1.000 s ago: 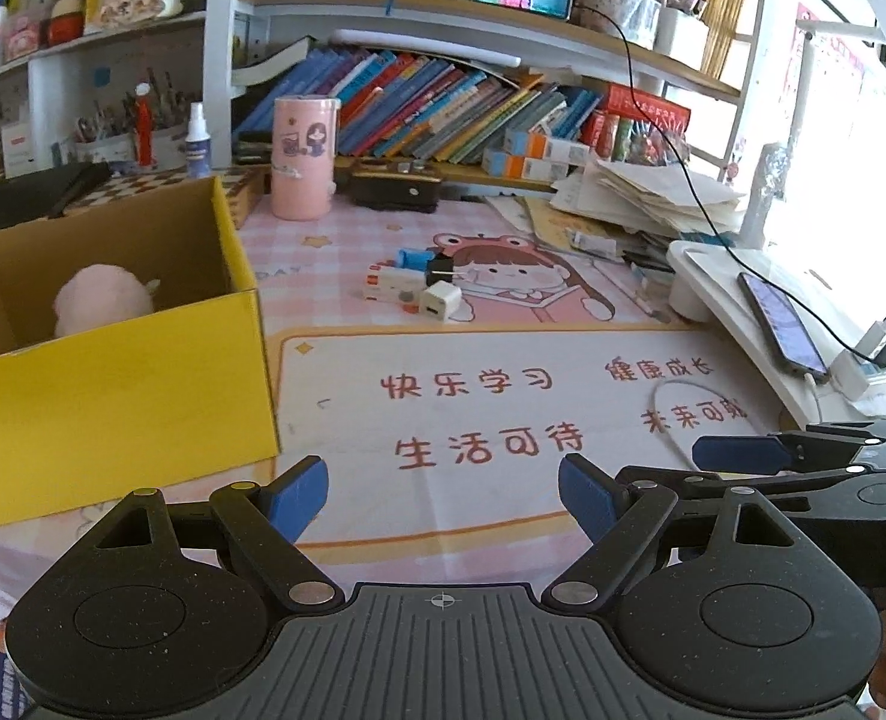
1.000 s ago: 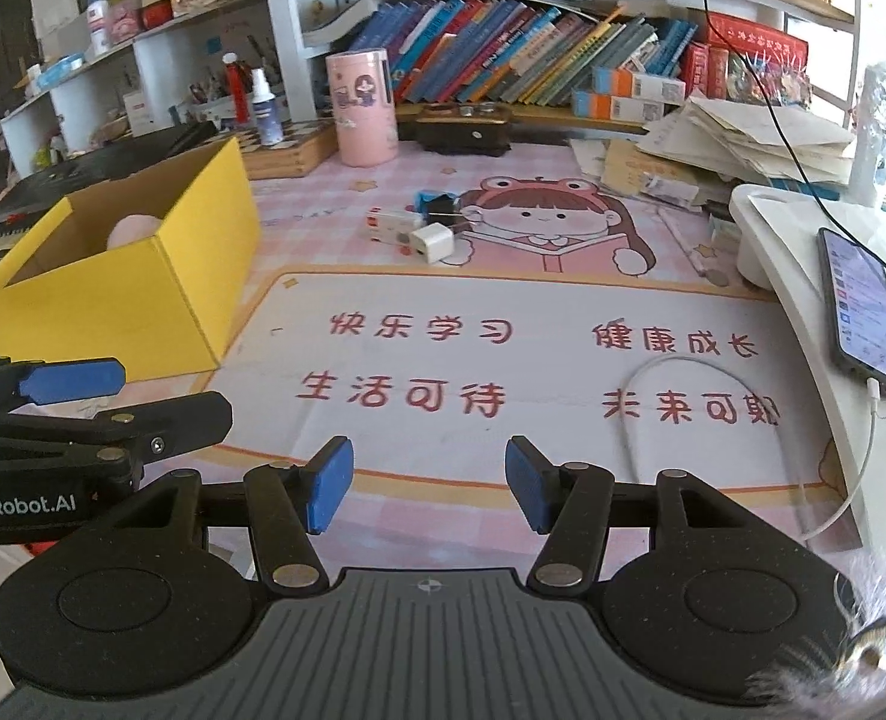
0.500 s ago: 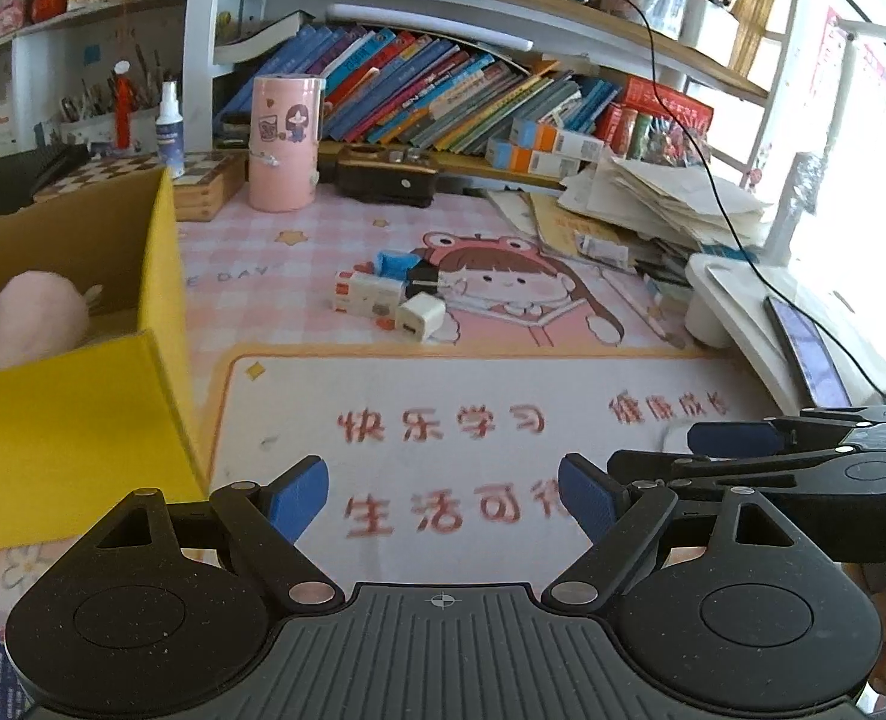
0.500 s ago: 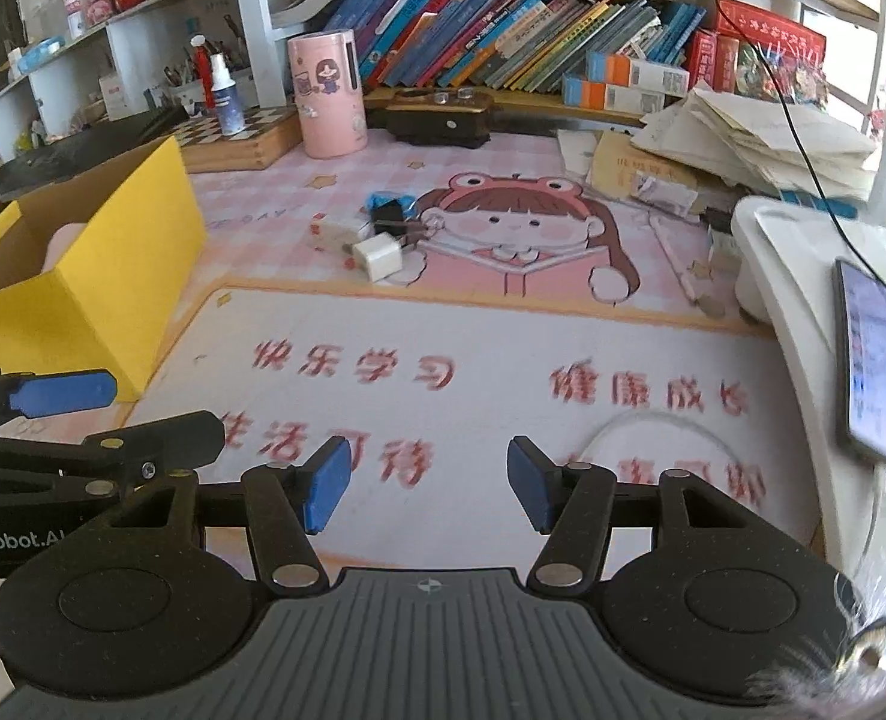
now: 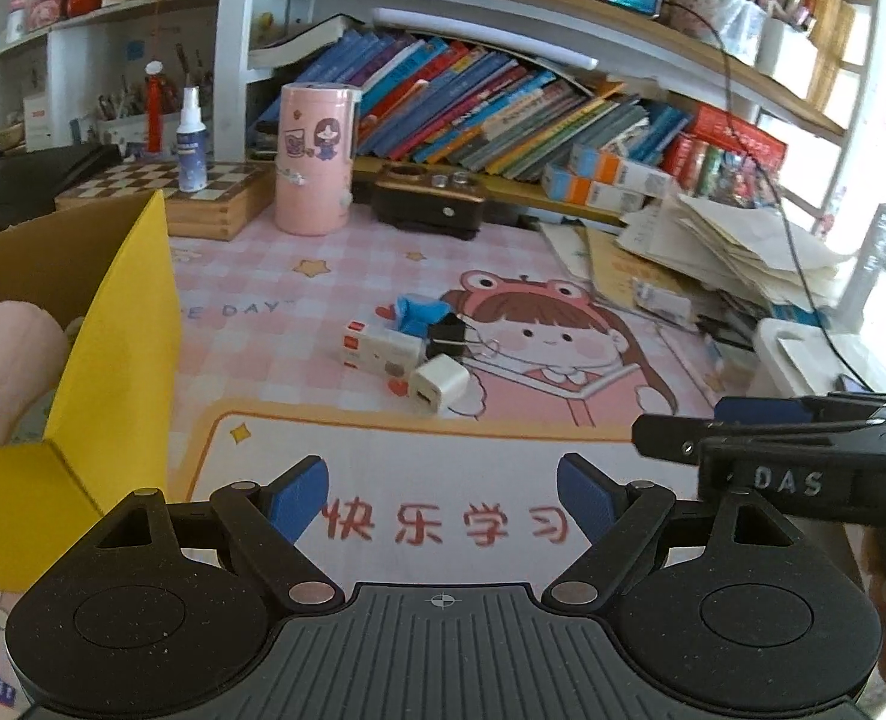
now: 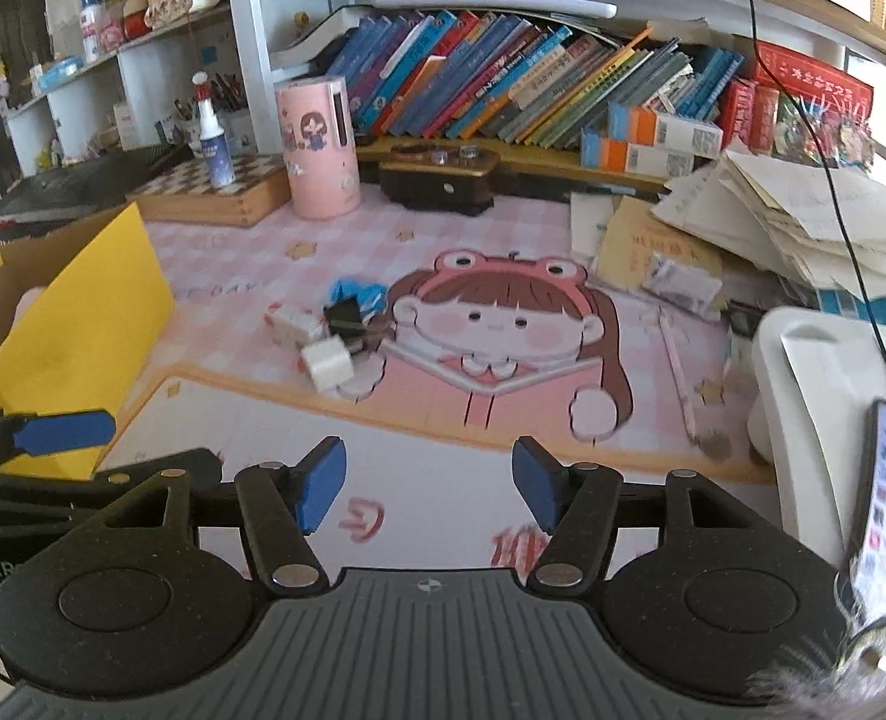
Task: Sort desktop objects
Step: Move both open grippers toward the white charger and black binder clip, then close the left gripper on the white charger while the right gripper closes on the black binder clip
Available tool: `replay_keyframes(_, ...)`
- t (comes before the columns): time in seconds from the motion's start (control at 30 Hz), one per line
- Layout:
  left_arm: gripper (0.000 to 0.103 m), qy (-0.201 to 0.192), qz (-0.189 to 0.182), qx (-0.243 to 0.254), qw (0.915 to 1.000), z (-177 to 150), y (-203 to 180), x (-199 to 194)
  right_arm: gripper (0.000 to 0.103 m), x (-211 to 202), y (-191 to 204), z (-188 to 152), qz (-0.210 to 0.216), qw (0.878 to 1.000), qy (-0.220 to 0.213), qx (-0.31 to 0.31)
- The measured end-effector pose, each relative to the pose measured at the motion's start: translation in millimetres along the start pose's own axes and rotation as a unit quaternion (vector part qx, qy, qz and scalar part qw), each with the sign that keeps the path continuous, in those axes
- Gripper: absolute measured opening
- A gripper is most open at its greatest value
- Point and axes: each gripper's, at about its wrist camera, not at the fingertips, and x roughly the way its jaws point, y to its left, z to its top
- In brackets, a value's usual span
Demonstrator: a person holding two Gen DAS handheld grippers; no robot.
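ahead of the empty, opening right gripper point(image 6: 429, 489) is lying a white charger cube point(image 6: 327, 364); approaching it squarely looks wise.

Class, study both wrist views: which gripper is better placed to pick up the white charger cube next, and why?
Probably the left gripper: the white charger cube lies straight ahead between its open jaws. From the right gripper, whose empty jaws are opening, it sits off to the left.

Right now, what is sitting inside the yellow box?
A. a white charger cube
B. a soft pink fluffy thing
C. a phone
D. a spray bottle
B: a soft pink fluffy thing lies inside the yellow box, while the white charger cube sits out on the desk mat.
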Motion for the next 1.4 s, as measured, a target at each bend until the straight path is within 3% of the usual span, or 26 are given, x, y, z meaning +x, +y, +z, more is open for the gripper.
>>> replay_keyframes(0.37, 0.083, 0.01, 0.027, -0.015, 0.9995, 14.4, -2.5, 44.4, 0.062, 24.2, -22.2, 20.3, 0.022, 1.0, -0.004, 0.011)
replay_keyframes(0.63, 0.073, 0.019, 0.049, -0.009, 0.9986, 19.3, -3.6, 74.8, 0.063, 33.0, -29.4, 24.9, 0.026, 1.0, -0.002, 0.014)
replay_keyframes(0.9, 0.073, 0.029, 0.048, 0.002, 0.9984, 26.0, -11.8, 110.6, 0.064, 38.9, -32.8, 33.4, 0.027, 1.0, -0.002, 0.007)
replay_keyframes(1.03, 0.063, 0.039, 0.052, 0.011, 0.9979, 27.9, -15.1, 127.3, 0.064, 39.5, -39.7, 36.9, 0.023, 0.999, 0.003, 0.024)
replay_keyframes(1.2, 0.037, 0.042, 0.058, 0.038, 0.9967, 30.9, -18.4, 136.7, 0.064, 41.0, -42.4, 37.6, 0.019, 0.999, 0.005, 0.03)
replay_keyframes(1.4, 0.037, 0.034, 0.055, 0.029, 0.9975, 28.4, -10.5, 114.3, 0.068, 45.5, -40.5, 39.1, 0.026, 0.999, 0.007, 0.029)
